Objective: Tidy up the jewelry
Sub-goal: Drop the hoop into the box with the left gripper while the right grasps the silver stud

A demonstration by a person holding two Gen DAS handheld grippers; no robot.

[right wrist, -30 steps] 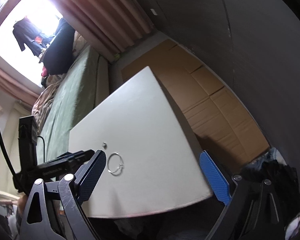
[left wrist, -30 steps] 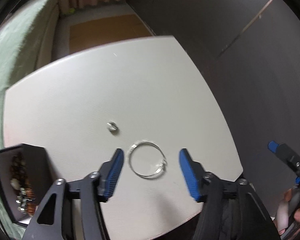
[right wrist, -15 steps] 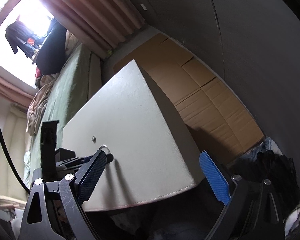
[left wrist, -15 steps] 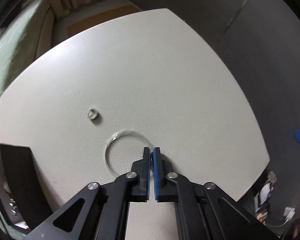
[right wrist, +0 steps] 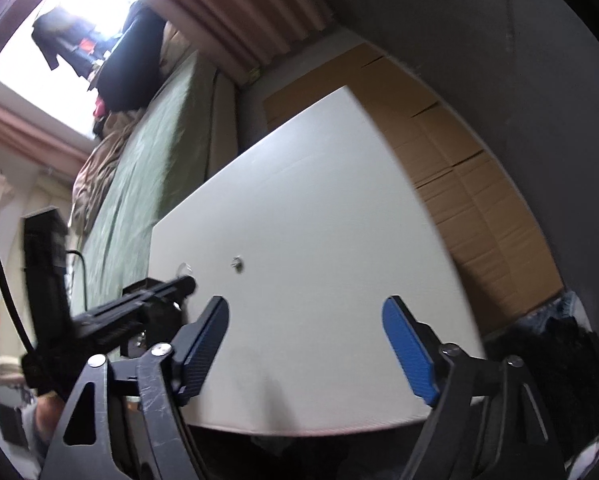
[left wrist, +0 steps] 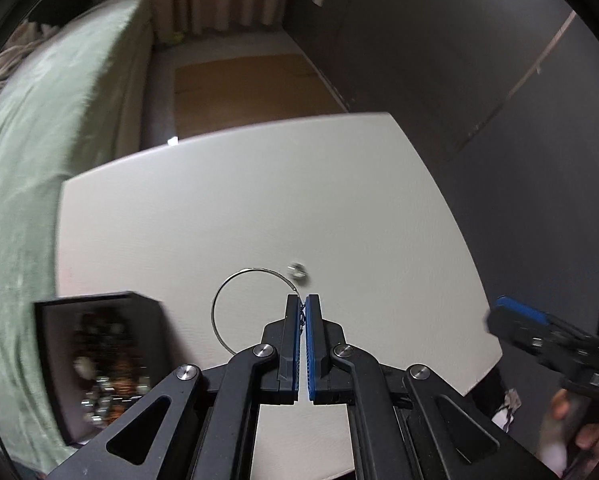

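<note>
My left gripper (left wrist: pixel 303 300) is shut on the thin silver bangle (left wrist: pixel 235 284), pinching its clasp end; the hoop hangs out to the left of the fingers above the white table (left wrist: pixel 259 200). A small silver ring (left wrist: pixel 298 269) lies on the table just beyond the fingertips. An open black jewelry box (left wrist: pixel 95 360) with beaded pieces inside sits at the table's left front corner. My right gripper (right wrist: pixel 305 328) is open and empty over the table's near edge. In the right wrist view the left gripper (right wrist: pixel 155 292) is at the left, and the ring (right wrist: pixel 237 264) lies to its right.
A green bed (left wrist: pixel 39 140) runs along the table's left side. Brown cardboard (right wrist: pixel 459 160) covers the floor beyond the table. A dark wall (left wrist: pixel 479 60) is at the right. Dark clothing (right wrist: pixel 539 352) lies on the floor by the table's right front corner.
My left gripper closed on the bangle, lifted it off the table and swung left toward the black box. My right gripper shifted a little and stayed open.
</note>
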